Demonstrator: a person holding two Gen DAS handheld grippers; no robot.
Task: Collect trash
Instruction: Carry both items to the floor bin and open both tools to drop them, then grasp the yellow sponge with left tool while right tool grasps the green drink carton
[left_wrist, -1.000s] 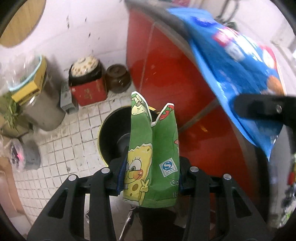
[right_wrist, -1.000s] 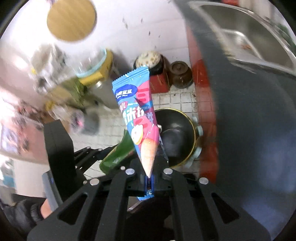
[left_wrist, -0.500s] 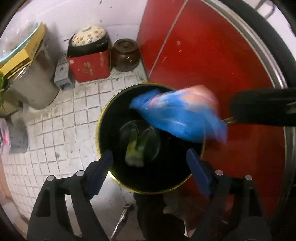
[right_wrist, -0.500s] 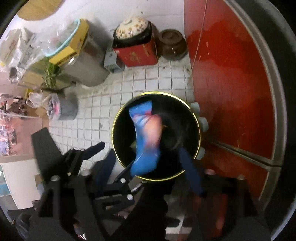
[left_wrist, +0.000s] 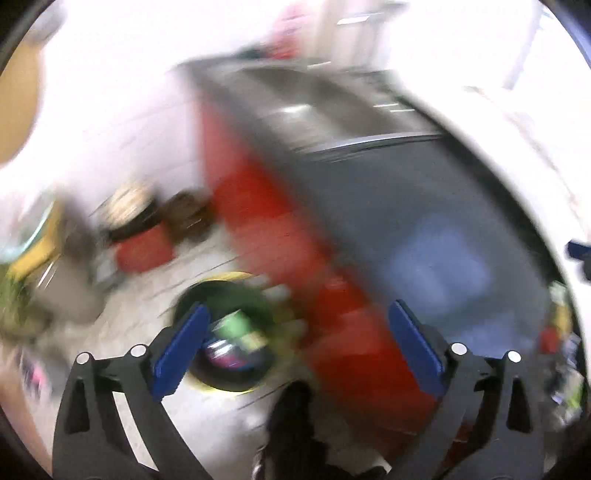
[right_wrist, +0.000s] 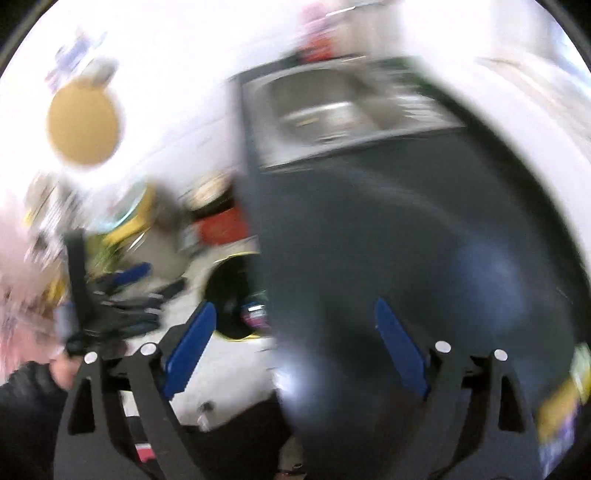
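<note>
A: Start close in. What are the grippers doing?

B: The left gripper (left_wrist: 297, 343) has its blue pads (left_wrist: 181, 349) spread wide and still opening, with nothing between them. A second ago it was clenched on a green snack packet. The right gripper (right_wrist: 295, 349) is the same: jaws parting, empty, where it had pinched a blue cone wrapper.

A: So where has the trash gone?

B: Into the black bin (left_wrist: 225, 334) on the tiled floor. In the left wrist view a green packet (left_wrist: 236, 330) lies inside its yellow rim, with something pinkish just beside it; the blur stops me naming that one. The right wrist view shows the same bin (right_wrist: 236, 299) partly hidden behind the dark counter edge.

A: And beyond the bin?

B: Both cameras now take in the dark countertop (right_wrist: 388, 229) and, farther back, the steel sink (right_wrist: 325, 103), which half a second ago were out of sight while the bin filled the view. Everything is smeared by motion.

A: Meaning?

B: I judge this drop done: two pieces are binned, both grippers are free, and they appear to be swinging up towards the counter. There's colourful litter (right_wrist: 557, 413) at its far right edge, a likely next target.
</note>
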